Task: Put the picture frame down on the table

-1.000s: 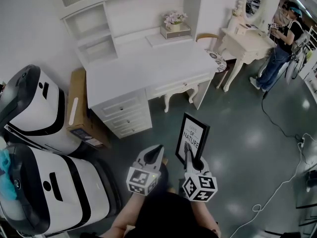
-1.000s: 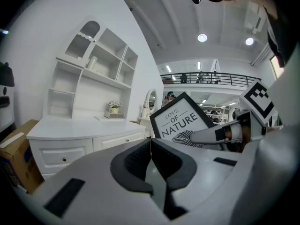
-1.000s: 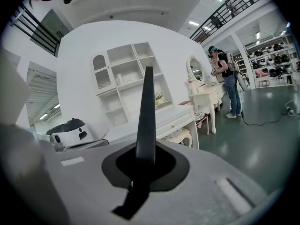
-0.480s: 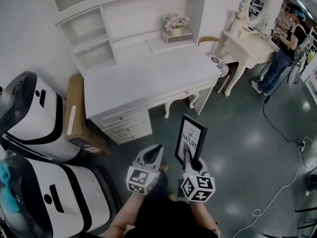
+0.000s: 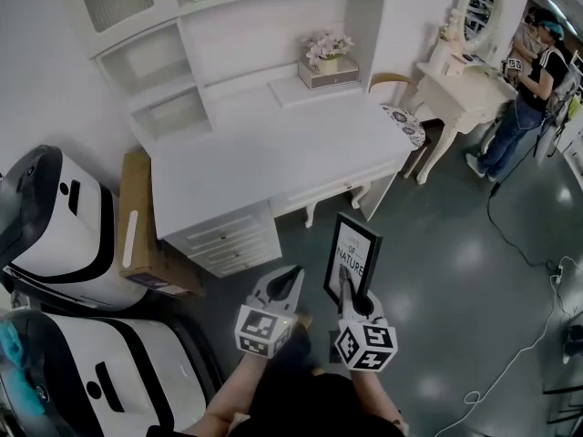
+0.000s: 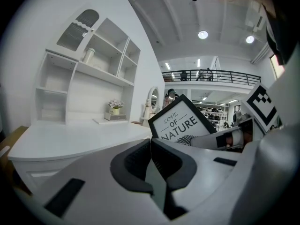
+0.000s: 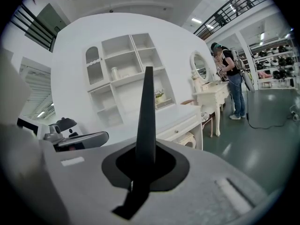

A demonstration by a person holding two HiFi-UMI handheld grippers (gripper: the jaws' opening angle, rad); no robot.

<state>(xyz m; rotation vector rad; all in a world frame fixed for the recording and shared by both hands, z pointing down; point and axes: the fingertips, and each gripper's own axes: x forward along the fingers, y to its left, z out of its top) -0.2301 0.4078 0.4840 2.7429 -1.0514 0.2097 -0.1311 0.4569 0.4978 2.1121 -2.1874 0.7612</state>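
Note:
A black picture frame [image 5: 352, 251] with the print "LOVE OF NATURE" stands upright in the air in front of me, over the dark floor. My right gripper [image 5: 344, 279] is shut on its lower edge; in the right gripper view the frame [image 7: 146, 121] shows edge-on between the jaws. My left gripper [image 5: 290, 280] is beside it on the left, shut and holding nothing. From the left gripper view the frame's face [image 6: 180, 123] shows to the right. The white desk [image 5: 273, 148], the table here, stands ahead beyond the frame.
A flower box [image 5: 328, 66] sits on the desk's raised back shelf. Two large white-and-black machines [image 5: 55, 217] and a cardboard box [image 5: 137, 217] stand at the left. A chair [image 5: 399, 116], a dressing table [image 5: 465, 85], a person [image 5: 526, 89] and floor cables [image 5: 528, 244] are at the right.
The desk has come closer and lower in the head view as I move toward it. Both grippers keep their pose, the frame still held upright.

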